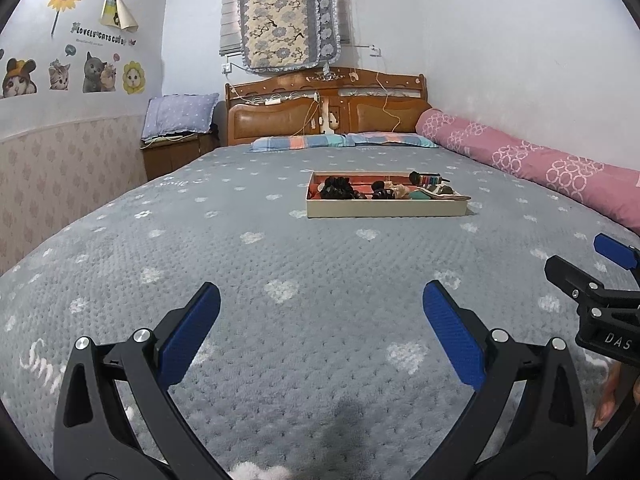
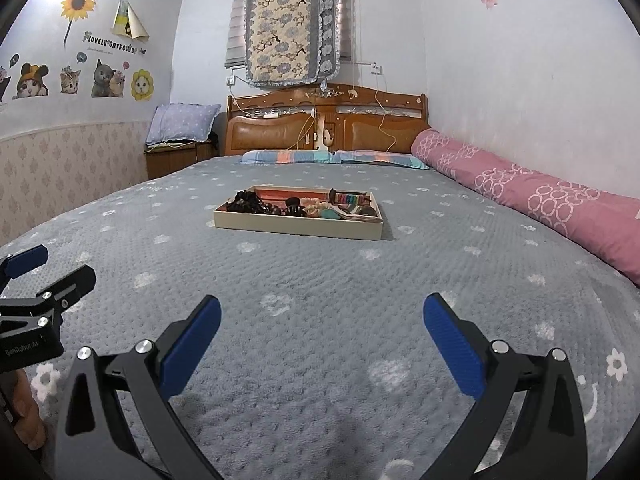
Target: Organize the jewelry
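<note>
A shallow cream tray [image 1: 384, 209] [image 2: 296, 228] with a reddish lining lies in the middle of the bed. It holds dark hair clips [image 1: 340, 190] [image 2: 250, 204], a colourful strip [image 2: 350, 199] and other small pieces too small to tell apart. My left gripper [image 1: 322, 300] hovers open over the near part of the bedspread, well short of the tray, with nothing between its blue pads. My right gripper [image 2: 322, 312] is open too and holds nothing, at a similar distance. Each gripper shows at the edge of the other's view.
The grey bedspread [image 1: 240, 264] with white hearts covers the bed. A pink rolled quilt [image 1: 520, 156] lies along the right wall. Pillows [image 2: 332, 158] and a wooden headboard [image 2: 280, 128] stand at the far end, and a nightstand [image 1: 176, 152] sits at the back left.
</note>
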A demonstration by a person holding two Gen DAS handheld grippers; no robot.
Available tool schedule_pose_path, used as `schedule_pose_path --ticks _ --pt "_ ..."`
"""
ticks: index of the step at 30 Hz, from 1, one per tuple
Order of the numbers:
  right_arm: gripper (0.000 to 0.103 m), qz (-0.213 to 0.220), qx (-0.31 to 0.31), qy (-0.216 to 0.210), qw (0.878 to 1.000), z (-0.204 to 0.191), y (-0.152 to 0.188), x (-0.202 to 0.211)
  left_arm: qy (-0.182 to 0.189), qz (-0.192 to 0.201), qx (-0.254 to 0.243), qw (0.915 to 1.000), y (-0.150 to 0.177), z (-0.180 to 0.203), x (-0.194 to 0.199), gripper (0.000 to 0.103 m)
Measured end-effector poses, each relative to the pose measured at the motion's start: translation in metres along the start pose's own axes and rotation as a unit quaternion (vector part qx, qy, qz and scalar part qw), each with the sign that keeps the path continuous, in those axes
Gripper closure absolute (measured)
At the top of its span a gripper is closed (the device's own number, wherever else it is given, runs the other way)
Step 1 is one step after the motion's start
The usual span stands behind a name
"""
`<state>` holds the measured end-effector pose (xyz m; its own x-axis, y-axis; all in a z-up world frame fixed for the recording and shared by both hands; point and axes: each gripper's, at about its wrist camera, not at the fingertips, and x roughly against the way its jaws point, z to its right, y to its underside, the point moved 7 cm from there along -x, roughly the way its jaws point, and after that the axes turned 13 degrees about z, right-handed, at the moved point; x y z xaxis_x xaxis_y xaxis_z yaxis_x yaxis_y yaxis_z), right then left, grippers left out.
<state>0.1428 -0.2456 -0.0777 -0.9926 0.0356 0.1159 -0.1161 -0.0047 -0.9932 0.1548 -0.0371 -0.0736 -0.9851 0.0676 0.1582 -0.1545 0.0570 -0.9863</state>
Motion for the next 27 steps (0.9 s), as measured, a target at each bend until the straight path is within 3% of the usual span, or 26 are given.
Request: schedule_pose_path --ticks 27 --pt "0.004 -0.002 0.001 -0.001 1.000 -0.0005 0.0008 -0.0022 -0.002 0.002 -0.008 1.0000 0.0021 0.0037 -0.0014 0.005"
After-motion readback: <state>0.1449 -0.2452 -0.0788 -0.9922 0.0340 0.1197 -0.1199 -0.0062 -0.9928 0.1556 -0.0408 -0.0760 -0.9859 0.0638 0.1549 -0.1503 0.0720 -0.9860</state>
